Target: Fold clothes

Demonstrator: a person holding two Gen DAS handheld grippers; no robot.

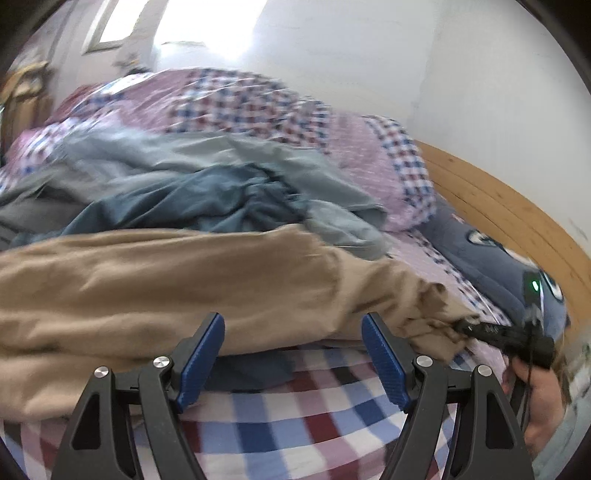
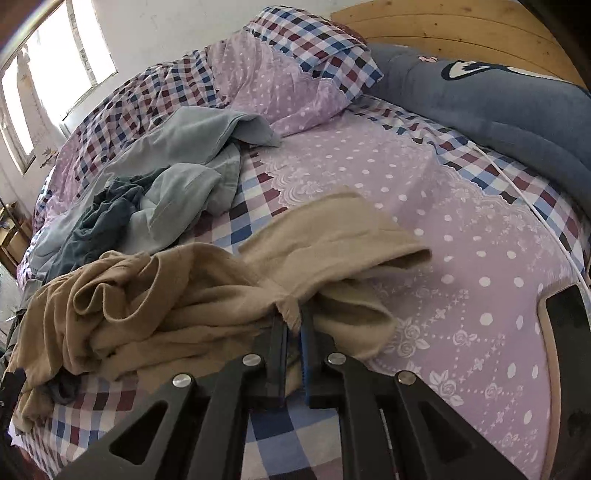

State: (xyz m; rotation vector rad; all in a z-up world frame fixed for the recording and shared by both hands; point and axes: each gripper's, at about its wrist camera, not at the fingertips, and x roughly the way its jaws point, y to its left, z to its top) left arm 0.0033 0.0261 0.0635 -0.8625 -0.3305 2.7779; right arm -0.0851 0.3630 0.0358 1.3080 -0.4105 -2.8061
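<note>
A tan garment (image 1: 166,288) lies crumpled on the bed, its edge stretched out to the right. My left gripper (image 1: 293,321) stands open just in front of it, with nothing between its blue pads (image 1: 207,354). In the right wrist view the same tan garment (image 2: 207,295) spreads from the left to the middle. My right gripper (image 2: 293,326) is shut on a bunched edge of it. From the left wrist view, that right gripper (image 1: 480,328) shows at the right, pinching the cloth's corner, with a hand (image 1: 539,398) behind it.
A pale grey-blue garment (image 2: 184,155) and a dark teal one (image 2: 99,221) lie heaped behind the tan one. The bed sheet (image 2: 424,206) is lilac and checked. A pillow (image 2: 295,74), blue-grey cushion (image 2: 498,110), wooden headboard (image 2: 443,22) and white cable (image 2: 517,199) are at the far end.
</note>
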